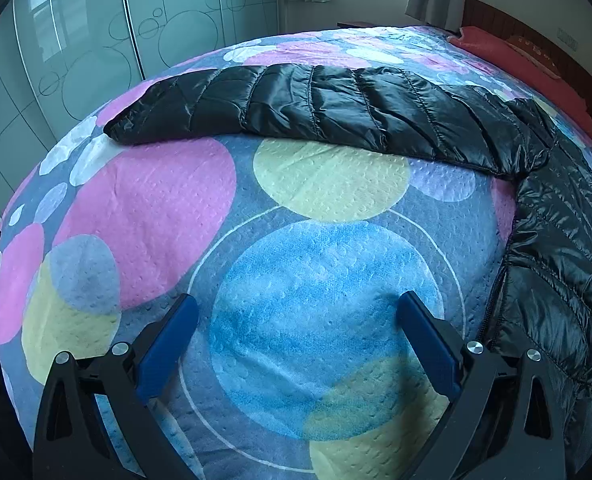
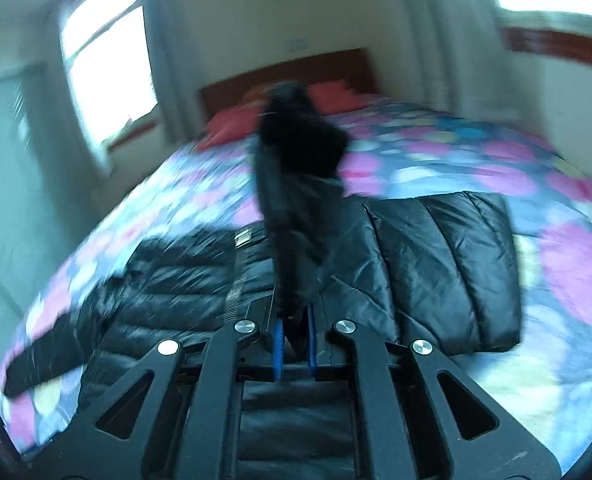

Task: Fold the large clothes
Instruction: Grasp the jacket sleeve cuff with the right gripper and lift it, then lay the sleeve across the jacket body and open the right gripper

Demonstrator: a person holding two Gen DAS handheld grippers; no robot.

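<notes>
A shiny black quilted jacket point(image 1: 336, 108) lies spread on the bed, one sleeve stretched across the far side and the body at the right point(image 1: 556, 260). My left gripper point(image 1: 296, 316) hovers open above the bedspread, nothing between its blue pads. In the blurred right wrist view, my right gripper point(image 2: 295, 320) is shut on a black piece of the jacket point(image 2: 300, 184), which rises in front of the camera. The rest of the jacket point(image 2: 436, 264) lies flat on the bed below it.
The bed carries a bedspread point(image 1: 296, 280) with pink, blue and yellow circles. Red pillows point(image 1: 528, 68) and a wooden headboard point(image 2: 288, 68) are at its head. Frosted wardrobe doors point(image 1: 76, 52) stand beyond the far side, windows point(image 2: 104, 60) behind.
</notes>
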